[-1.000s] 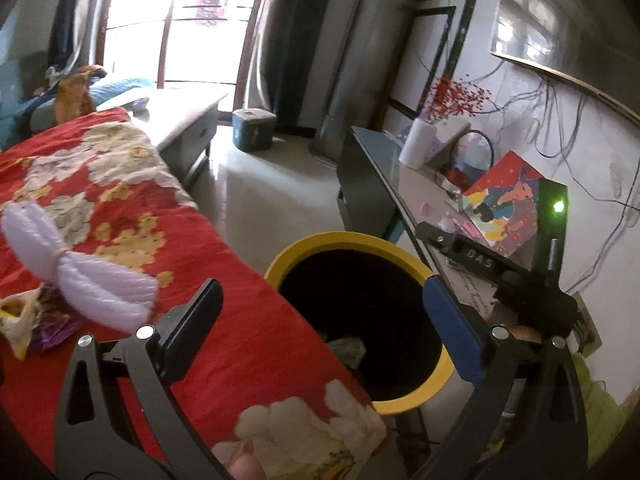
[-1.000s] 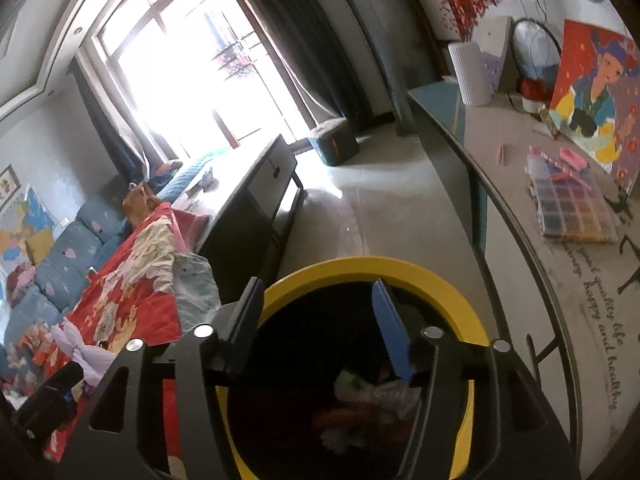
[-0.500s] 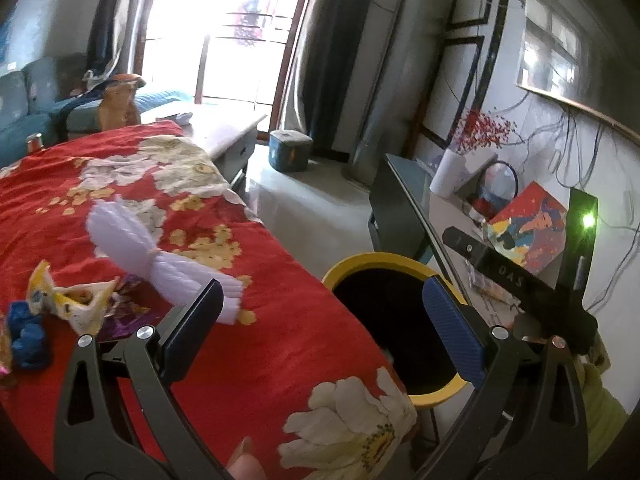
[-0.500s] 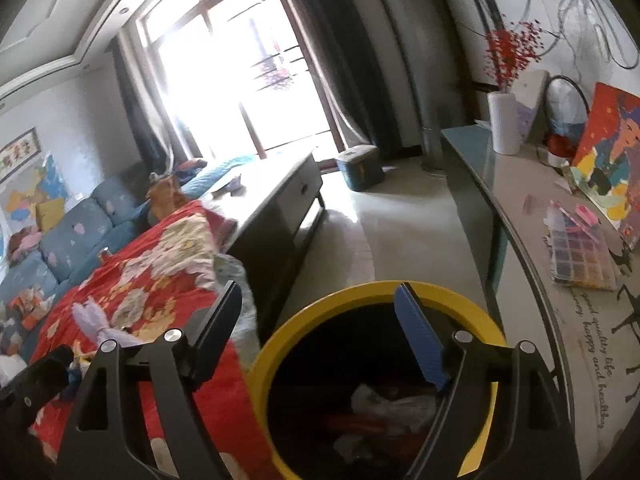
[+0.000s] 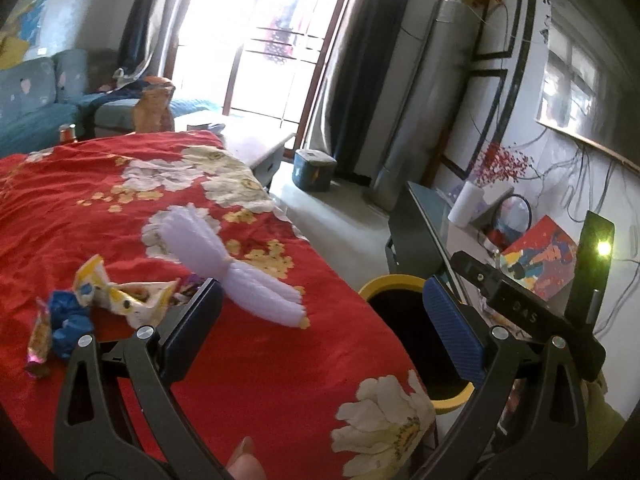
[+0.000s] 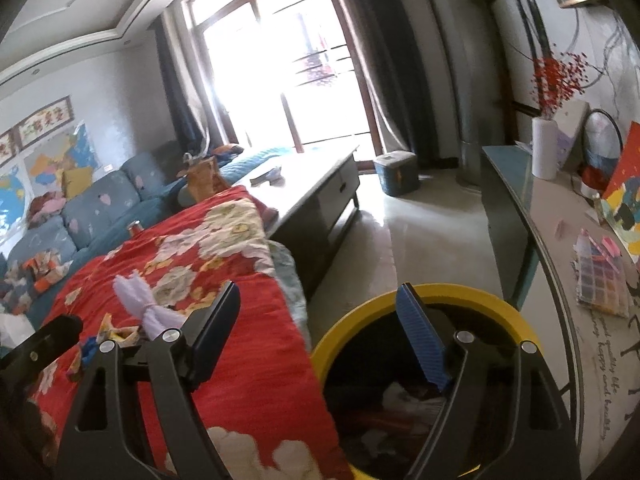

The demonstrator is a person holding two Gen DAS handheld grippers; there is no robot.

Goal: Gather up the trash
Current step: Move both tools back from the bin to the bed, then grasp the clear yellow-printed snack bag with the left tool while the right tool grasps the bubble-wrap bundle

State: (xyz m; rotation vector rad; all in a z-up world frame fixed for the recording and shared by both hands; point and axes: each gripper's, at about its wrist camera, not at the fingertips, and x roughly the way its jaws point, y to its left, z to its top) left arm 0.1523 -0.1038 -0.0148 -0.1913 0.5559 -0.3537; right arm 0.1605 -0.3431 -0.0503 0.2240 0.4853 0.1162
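Fingers of the left gripper [image 5: 320,320] stand spread wide with nothing between them, over the near part of a red flowered cloth [image 5: 260,360] covering a table. The right gripper [image 6: 320,336] is likewise agape and empty, one ribbed blue pad [image 6: 420,344] above a round yellow-rimmed bin [image 6: 480,296] that stands just beside the cloth's right edge, crumpled scraps inside. Toward the cloth's left edge lie three pieces of trash: a crinkled yellow-white wrapper [image 5: 124,296], a blue wad [image 5: 68,316] and a foil packet [image 5: 38,340]. Beyond them rests one fringed white bow-shaped tassel [image 5: 228,264]. Bare floor [image 6: 400,232] opens past the bin.
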